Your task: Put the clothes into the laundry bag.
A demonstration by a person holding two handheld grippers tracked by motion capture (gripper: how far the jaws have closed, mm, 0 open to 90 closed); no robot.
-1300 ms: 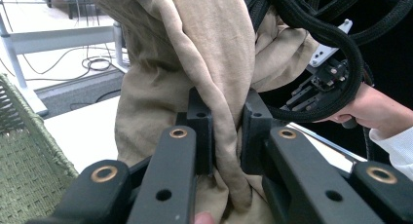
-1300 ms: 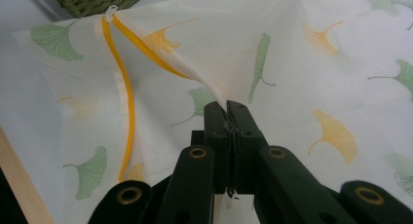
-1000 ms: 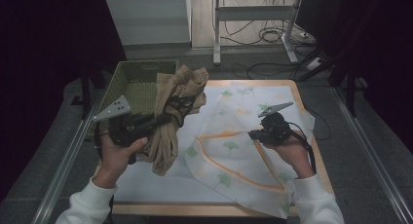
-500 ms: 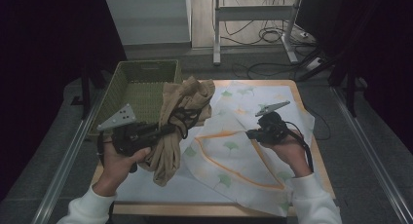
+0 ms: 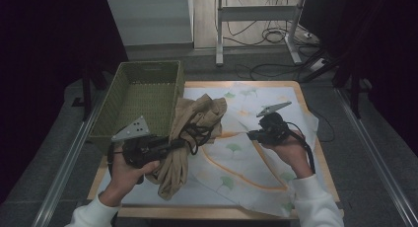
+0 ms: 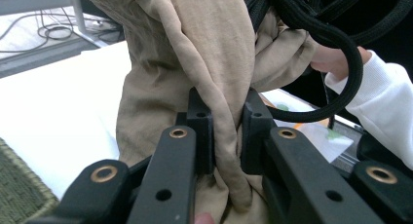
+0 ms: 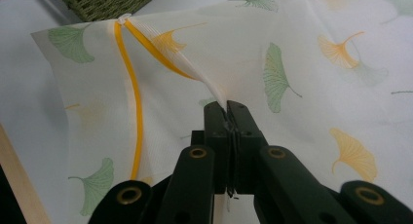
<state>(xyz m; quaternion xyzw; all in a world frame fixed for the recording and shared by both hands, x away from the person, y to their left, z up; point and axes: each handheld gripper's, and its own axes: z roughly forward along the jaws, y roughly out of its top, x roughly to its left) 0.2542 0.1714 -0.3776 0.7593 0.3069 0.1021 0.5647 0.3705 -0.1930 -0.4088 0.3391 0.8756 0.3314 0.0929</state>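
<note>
tan cloth (image 5: 190, 138) middle of frame | left gripper (image 5: 170, 144) fingers pinched it | right gripper (image 7: 228, 112) fingers pinched leaf-print bag (image 7: 292, 63)

Basket (image 5: 143, 96) at table's (image 5: 305, 96) left, garment (image 5: 190, 138) right of it, leaf-print bag (image 5: 246, 158) spread further right
</note>
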